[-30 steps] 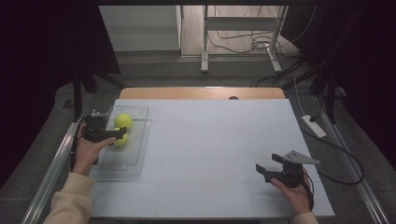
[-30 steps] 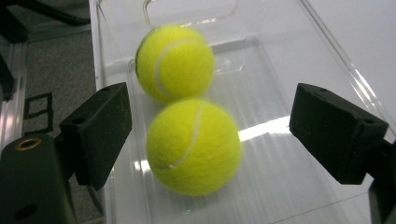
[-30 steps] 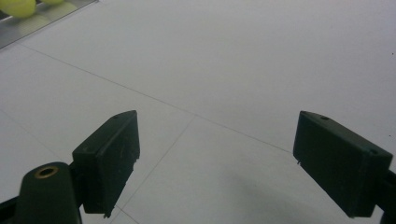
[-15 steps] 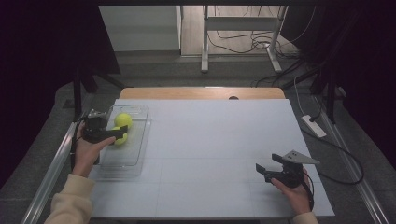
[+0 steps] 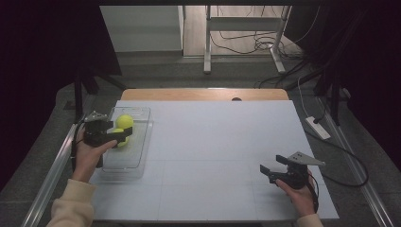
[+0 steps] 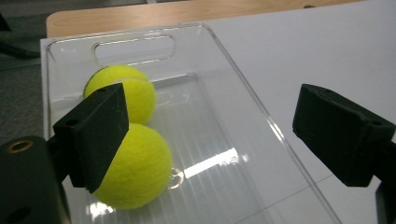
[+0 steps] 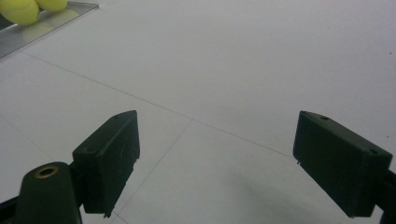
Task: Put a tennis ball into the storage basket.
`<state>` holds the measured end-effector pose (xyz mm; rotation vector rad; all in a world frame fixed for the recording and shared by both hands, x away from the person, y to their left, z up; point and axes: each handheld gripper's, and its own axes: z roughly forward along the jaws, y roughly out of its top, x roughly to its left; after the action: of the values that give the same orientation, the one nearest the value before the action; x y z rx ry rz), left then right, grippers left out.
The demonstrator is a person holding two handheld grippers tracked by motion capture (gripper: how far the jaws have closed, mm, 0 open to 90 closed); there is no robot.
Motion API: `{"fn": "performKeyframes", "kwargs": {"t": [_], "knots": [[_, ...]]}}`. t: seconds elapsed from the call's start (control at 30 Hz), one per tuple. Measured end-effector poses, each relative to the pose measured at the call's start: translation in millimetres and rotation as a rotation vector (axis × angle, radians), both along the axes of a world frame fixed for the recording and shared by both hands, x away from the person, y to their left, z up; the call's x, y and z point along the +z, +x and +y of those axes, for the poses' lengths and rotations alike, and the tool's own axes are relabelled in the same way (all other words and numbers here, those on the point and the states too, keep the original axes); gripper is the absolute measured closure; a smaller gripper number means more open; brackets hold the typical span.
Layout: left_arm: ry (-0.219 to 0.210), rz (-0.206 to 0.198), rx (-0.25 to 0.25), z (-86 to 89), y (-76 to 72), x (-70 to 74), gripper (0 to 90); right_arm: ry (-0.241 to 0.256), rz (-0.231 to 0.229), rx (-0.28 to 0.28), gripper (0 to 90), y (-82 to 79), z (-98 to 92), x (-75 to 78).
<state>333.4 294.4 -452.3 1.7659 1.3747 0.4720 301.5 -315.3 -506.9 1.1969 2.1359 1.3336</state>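
- The step in hand looks like the loading of tennis balls into the clear tray [image 5: 124,163]: the left gripper [image 6: 210,126] hangs over the tray with its jaws spread wide and nothing held between them.
- In the left gripper view the nearer ball [image 6: 137,165] lies just beside the left-hand jaw, partly hidden behind it; whether jaw and ball touch I cannot tell. The open gap between the jaws shows bare tray floor.
- The farther ball [image 6: 126,95] lies beyond that same jaw, against the nearer ball, towards the tray's handle slot.
- The tray holds these two balls and nothing else that I can make out; both sit at its far end, ahead of the left jaws.
- The right gripper [image 5: 273,170] rests low over the bench [image 5: 222,142], jaws wide and empty, bare surface between and ahead of them; the tray and balls show far off, well apart from it.
- Judged from this, the release seems done. The next move calls for lifting the left jaws straight clear of the tray wall without nudging the nearer ball.
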Motion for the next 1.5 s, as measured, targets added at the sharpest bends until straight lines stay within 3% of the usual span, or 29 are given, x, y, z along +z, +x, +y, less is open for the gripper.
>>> {"fn": "performKeyframes", "kwargs": {"t": [0.17,0.57,1.13,1.5], "knots": [[0.004,-0.017,-0.027,-6.2,-4.0,0.6,12.0,0.008,0.002,0.007,15.1,2.3,0.8,-1.0],[-0.036,-0.057,-0.095,-19.8,-20.7,3.6,12.0,0.015,-0.005,0.006,15.5,1.3,0.3,1.5],[-0.022,-0.133,-0.211,-52.1,-67.3,-3.6,11.2,0.027,-0.02,0.016,15.3,-3.0,-1.1,7.1],[-0.028,-0.134,-0.257,-64.5,-82.6,-13.9,10.9,0.034,-0.048,0.03,15.3,-6.3,0.3,14.0]]}}
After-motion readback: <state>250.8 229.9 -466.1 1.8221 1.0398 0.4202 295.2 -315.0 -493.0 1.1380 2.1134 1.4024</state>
